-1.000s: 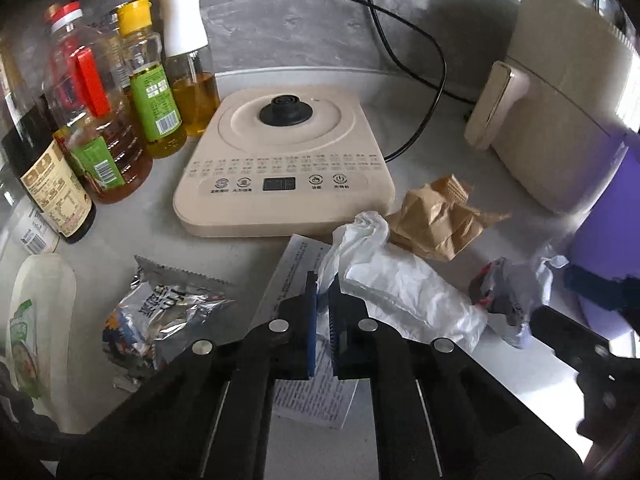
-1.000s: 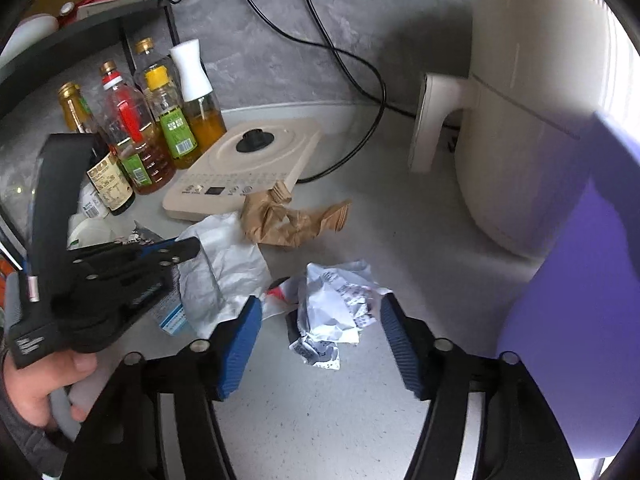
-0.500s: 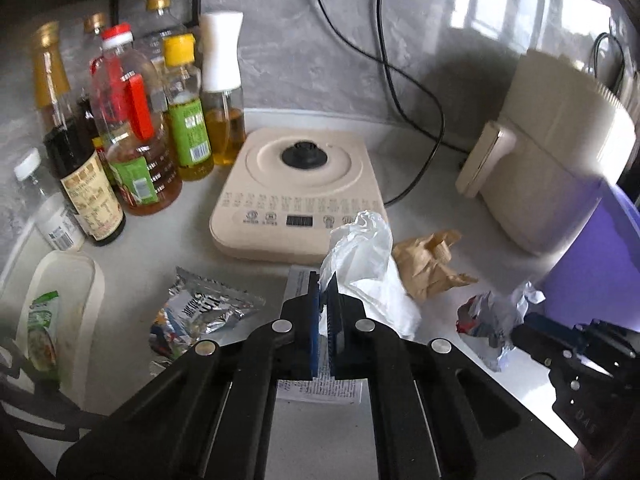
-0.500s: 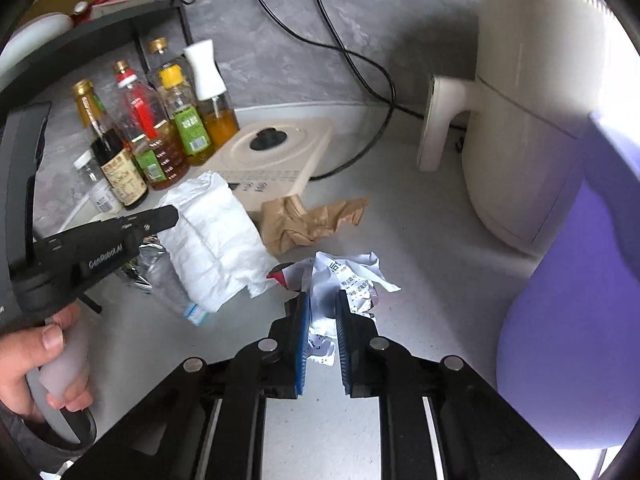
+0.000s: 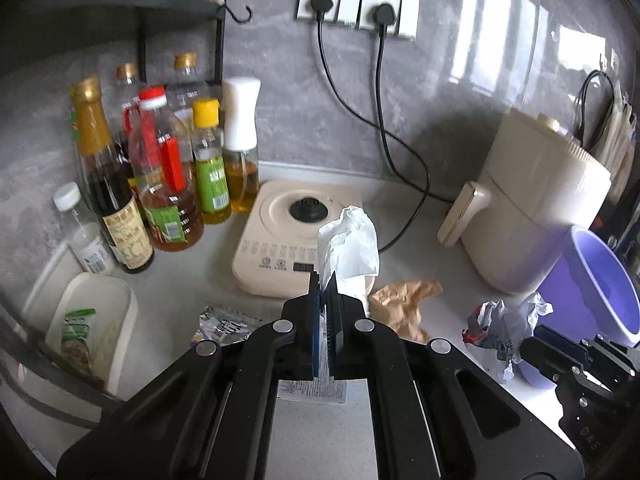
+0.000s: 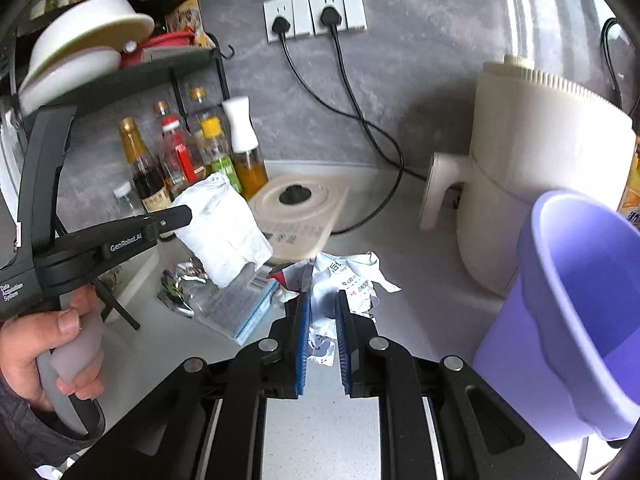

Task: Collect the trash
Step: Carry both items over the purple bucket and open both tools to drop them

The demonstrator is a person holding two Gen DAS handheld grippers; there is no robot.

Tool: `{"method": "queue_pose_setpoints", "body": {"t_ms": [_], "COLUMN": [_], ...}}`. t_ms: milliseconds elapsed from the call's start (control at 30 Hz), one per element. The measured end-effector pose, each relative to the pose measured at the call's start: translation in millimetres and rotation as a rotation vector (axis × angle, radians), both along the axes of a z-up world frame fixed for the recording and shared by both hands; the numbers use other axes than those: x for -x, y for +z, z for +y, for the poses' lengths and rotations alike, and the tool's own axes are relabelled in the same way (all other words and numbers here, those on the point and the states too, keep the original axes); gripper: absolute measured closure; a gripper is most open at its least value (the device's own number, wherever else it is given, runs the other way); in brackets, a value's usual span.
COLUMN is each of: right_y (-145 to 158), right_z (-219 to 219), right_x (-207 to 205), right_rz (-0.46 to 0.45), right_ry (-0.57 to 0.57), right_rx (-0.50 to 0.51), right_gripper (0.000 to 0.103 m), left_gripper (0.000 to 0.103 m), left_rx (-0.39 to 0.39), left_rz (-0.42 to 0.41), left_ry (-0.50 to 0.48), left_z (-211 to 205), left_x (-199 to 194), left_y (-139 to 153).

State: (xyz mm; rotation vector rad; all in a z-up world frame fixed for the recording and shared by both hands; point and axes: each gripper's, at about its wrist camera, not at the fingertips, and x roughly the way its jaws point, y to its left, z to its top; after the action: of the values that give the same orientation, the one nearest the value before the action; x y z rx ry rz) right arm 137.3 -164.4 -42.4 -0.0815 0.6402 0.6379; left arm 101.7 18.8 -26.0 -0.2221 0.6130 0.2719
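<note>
My left gripper (image 5: pixel 325 284) is shut on a white crumpled tissue (image 5: pixel 350 244) and holds it up above the counter; it also shows in the right wrist view (image 6: pixel 224 226). My right gripper (image 6: pixel 323 300) is shut on a crumpled printed receipt wad (image 6: pixel 344 276), lifted off the counter; the wad shows in the left wrist view (image 5: pixel 496 320). A purple bin (image 6: pixel 584 308) stands at the right. A brown paper scrap (image 5: pixel 404 300), a foil snack wrapper (image 5: pixel 224 324) and a printed leaflet (image 6: pixel 240 308) lie on the counter.
A beige induction cooker (image 5: pixel 296 236) sits at the back middle, with several oil and sauce bottles (image 5: pixel 168 184) to its left. A cream air fryer (image 5: pixel 536 208) stands right, with cords (image 5: pixel 400 160) to wall sockets. A white tray (image 5: pixel 88 320) lies at left.
Both grippers have risen. The left lifted the white tissue off the counter. The right closed on the receipt wad and raised it; the purple bin now sits closer at the right.
</note>
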Motion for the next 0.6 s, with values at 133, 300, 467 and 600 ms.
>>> {"method": "queue_pose_setpoints", "body": {"t_ms": [133, 300, 467, 600], "right_y": [14.8, 32.4, 43.6, 49.2], "right_z": [-3.3, -7.2, -8.6, -12.2], "right_x": [2.2, 3.5, 7.2, 8.2], "right_rz": [-0.029, -0.042, -0.067, -0.083], "right_ry": [0.01, 0.03, 0.036, 0.026], "right_rx": [-0.038, -0.092, -0.106, -0.11], "right_gripper": [0.09, 0.09, 0.09, 0.09], "left_gripper": [0.099, 0.099, 0.099, 0.099], "left_rx": [-0.018, -0.038, -0.048, -0.047], "left_rz": [-0.027, -0.066, -0.099, -0.116], "left_ry": [0.02, 0.029, 0.032, 0.027], "left_z": [-2.8, -10.0, -14.4, -17.8], "left_x": [10.0, 19.7, 26.2, 25.4], "left_y": [17.7, 36.5, 50.3, 56.0]}}
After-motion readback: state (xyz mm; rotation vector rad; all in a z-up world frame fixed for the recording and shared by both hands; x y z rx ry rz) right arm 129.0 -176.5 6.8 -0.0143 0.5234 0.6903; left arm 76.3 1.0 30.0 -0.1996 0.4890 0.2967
